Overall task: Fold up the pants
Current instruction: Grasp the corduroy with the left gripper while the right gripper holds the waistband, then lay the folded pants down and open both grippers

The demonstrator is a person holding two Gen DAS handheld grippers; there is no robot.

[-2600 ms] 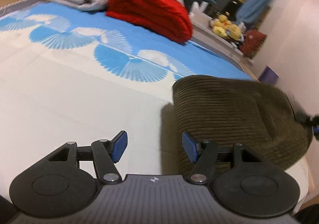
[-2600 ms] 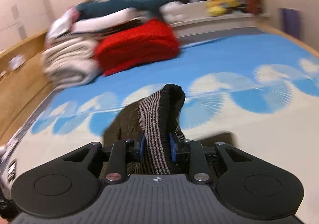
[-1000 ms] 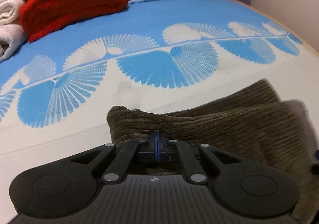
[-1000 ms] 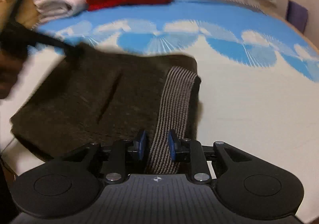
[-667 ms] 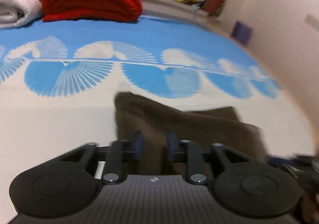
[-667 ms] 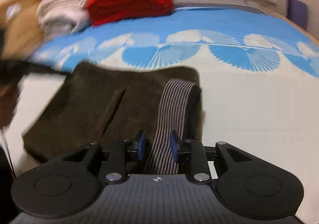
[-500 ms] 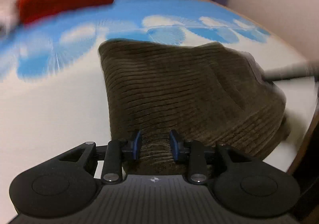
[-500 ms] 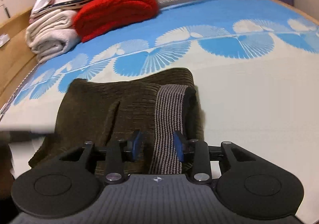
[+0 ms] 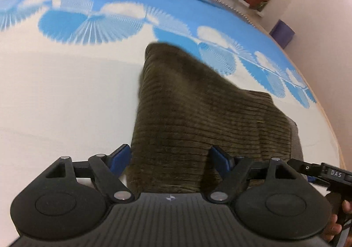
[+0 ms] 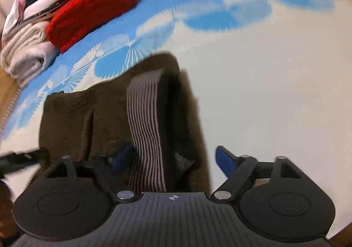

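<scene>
Blue-patterned bed (image 9: 66,97) carries my folded brown corduroy pants (image 9: 198,119); left tool (image 9: 170,158) and right tool (image 10: 176,157) gape wide, gripping nothing. Fold looks laid; next, withdraw cleanly.

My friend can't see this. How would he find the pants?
Look at the big bed with the blue-and-white sheet. At its near edge, far from the red blanket and towels, lie the pants. They alone are dark brown and ribbed, with a striped waistband.
</scene>
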